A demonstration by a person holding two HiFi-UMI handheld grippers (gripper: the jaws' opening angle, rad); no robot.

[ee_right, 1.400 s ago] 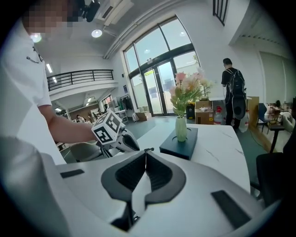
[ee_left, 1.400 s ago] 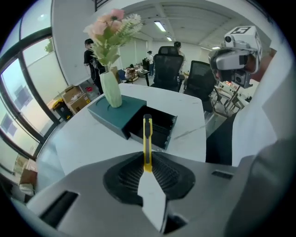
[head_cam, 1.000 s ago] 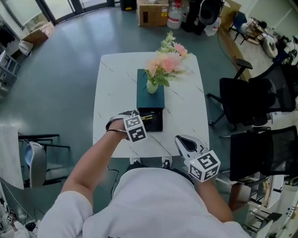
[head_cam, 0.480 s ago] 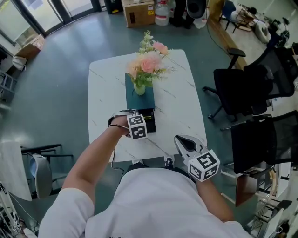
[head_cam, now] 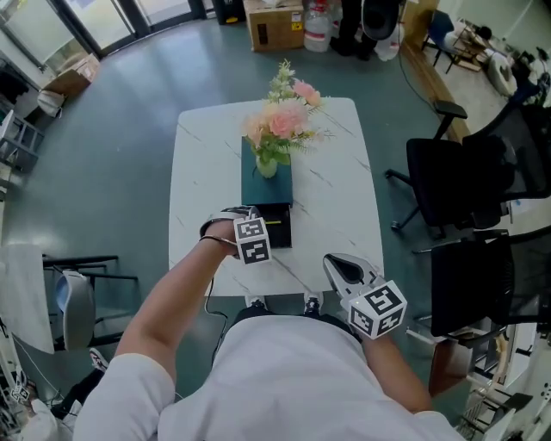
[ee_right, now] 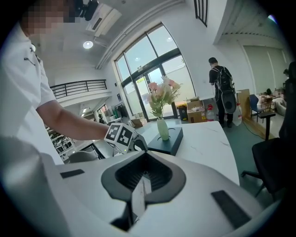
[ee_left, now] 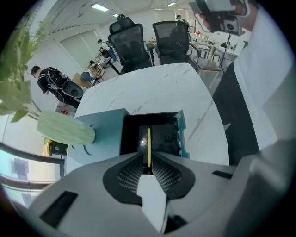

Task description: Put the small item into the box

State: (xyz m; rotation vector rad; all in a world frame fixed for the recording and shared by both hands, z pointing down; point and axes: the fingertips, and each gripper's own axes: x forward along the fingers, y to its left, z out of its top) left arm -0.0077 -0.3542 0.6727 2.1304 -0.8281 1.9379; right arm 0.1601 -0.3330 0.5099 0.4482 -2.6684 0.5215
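A small black box [head_cam: 281, 229] with a teal rim lies open on the white table [head_cam: 344, 198]. Its teal lid [head_cam: 266, 186] lies just behind it and carries a pale green vase [head_cam: 267, 165] of pink flowers. My left gripper [head_cam: 263, 226] hovers at the box's left side, shut on a thin yellow stick [ee_left: 148, 144] that stands on edge over the black inside of the box [ee_left: 163, 134]. My right gripper [head_cam: 337, 262] is shut and empty above the table's near right edge. In the right gripper view the left gripper's marker cube [ee_right: 121, 135] shows.
Two black office chairs [head_cam: 469, 185] stand right of the table. Behind the table, a cardboard box [head_cam: 275, 21] and bottles sit on the floor. A grey chair [head_cam: 73, 301] is at the left. A person with a backpack [ee_right: 223, 88] stands far off.
Only the head view has swung a little. The left gripper still holds the yellow stick over the open box, and the right gripper has stayed put.
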